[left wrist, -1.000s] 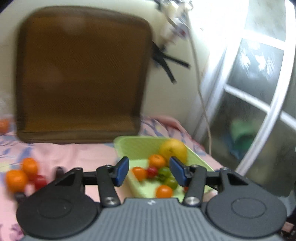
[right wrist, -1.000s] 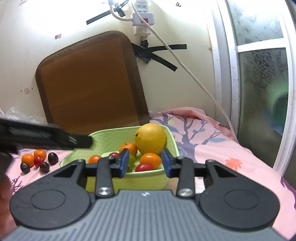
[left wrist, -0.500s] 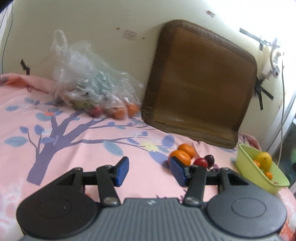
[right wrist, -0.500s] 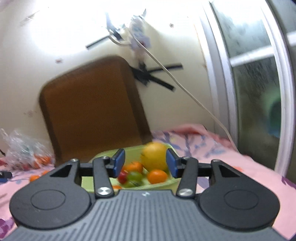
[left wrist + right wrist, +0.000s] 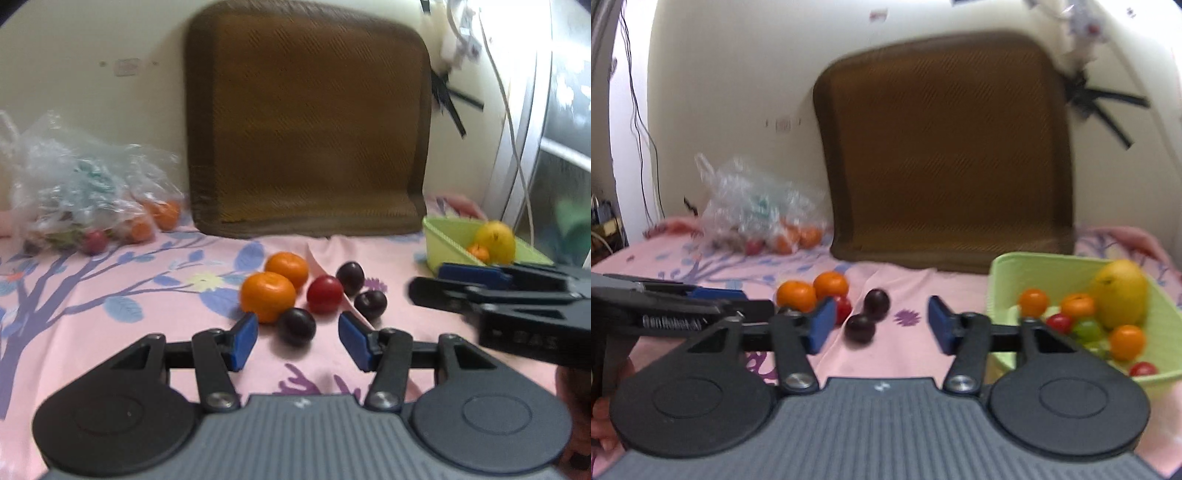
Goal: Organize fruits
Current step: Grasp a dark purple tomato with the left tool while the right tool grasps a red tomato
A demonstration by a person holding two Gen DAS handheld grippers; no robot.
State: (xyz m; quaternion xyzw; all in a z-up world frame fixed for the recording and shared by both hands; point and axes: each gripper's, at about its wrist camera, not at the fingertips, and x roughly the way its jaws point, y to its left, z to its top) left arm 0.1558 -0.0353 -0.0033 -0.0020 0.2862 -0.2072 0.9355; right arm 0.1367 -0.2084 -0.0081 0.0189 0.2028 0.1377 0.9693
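Covering the surface, pink floral cloth (image 5: 110,332), brown mat (image 5: 306,122) behind

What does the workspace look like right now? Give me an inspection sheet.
Surface: pink floral sheet.
Job's things: two oranges, red fruit and three dark plums loose together; green basket partly filled with fruit.
Clutter: plastic bag holding more fruit; brown cushion against the wall.
Grippers: left tongs open and empty, nearest plum just ahead; right tongs empty, closing.
Cables: white cord hanging by the window.
Surroundings: cream wall, frosted window frame.
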